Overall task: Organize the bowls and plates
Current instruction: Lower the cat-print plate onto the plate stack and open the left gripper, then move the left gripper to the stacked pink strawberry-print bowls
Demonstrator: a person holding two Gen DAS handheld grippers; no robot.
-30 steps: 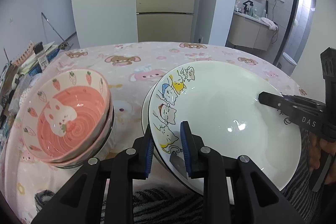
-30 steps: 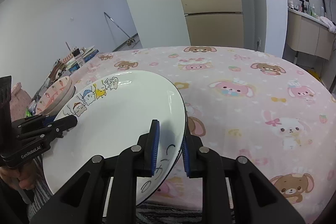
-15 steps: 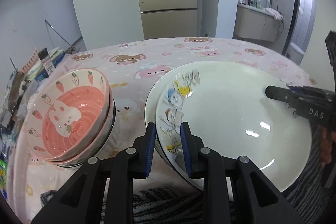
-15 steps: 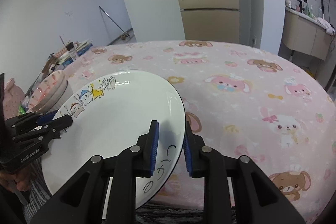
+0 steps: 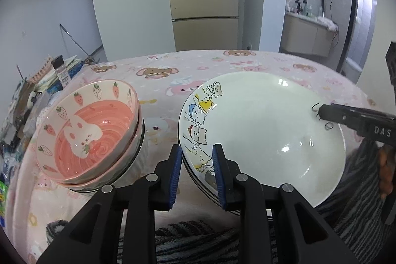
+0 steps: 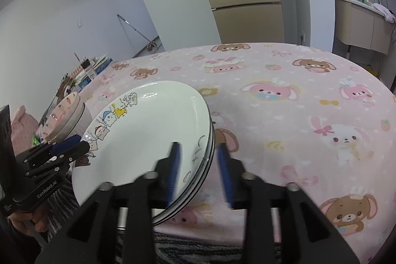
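Even indoor light, blurred fingers (image 6: 174, 165)

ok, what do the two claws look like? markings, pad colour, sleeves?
Both are matte black plastic two-finger claws with ribbed blue pads and silver pivot screws. The left claw carries white "GenRobot.AI" lettering on its side; the right claw shows white "DAS". No cables visible. Black-and-grey striped fabric, apparently the person's clothing, shows behind them.

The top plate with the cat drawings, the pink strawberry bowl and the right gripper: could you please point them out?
top plate (image 5: 267, 130), left wrist view, bare white centre.
pink strawberry bowl (image 5: 81, 137), left wrist view, inner bottom.
right gripper (image 6: 199, 168), right wrist view, midway between fingertips.
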